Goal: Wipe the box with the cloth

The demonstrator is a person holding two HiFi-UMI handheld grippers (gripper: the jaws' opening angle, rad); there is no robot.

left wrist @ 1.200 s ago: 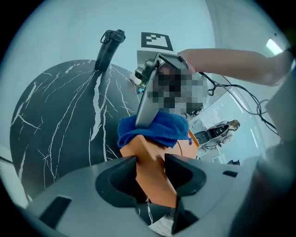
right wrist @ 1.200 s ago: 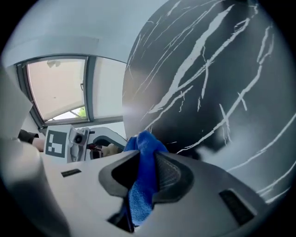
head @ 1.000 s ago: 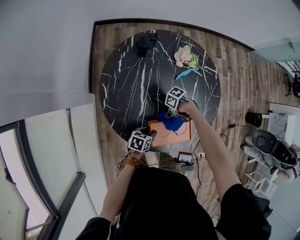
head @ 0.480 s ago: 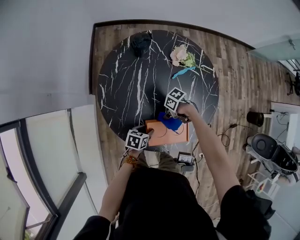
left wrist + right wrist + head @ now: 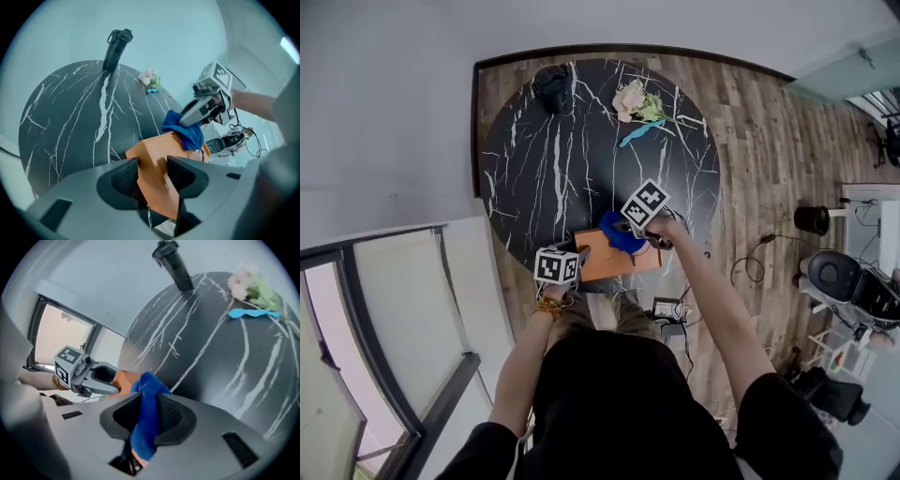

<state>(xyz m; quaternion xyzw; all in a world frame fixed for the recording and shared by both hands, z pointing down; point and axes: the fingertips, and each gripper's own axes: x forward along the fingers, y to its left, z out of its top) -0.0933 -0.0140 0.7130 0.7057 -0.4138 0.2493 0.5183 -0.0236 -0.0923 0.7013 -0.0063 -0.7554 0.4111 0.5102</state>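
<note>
1. Left hand-held gripper (image 5: 152,165) pinches the near end of the flat orange rectangular box (image 5: 623,264), with one jaw pressed on each side of its wall. I judge this grip is a brace, so the box does not slide while it is rubbed.
2. My right hand-held gripper (image 5: 149,411) is clamped on a bunched blue cloth (image 5: 144,427). The fabric fills the gap between the jaws and spills out ahead of and below them.
3. The box sits at the near edge of the round black bench with white marble veins (image 5: 534,178), just in front of me and between the two grippers.
4. In the left gripper view the cloth's loose bunch lies on the box's far upper edge, with the right gripper angled down over it. I take this as wiping under way on the top face.
5. A pale bunch of flowers (image 5: 636,101), a light-blue strip (image 5: 637,133) and a dark upright bottle-like object (image 5: 551,84) stand on the far side of the bench, well apart from the box and out of the wiping path.
6. Only one end of the box is braced, so a hard push at the far end could pivot it. I would use light strokes drawn toward the left gripper.
</note>
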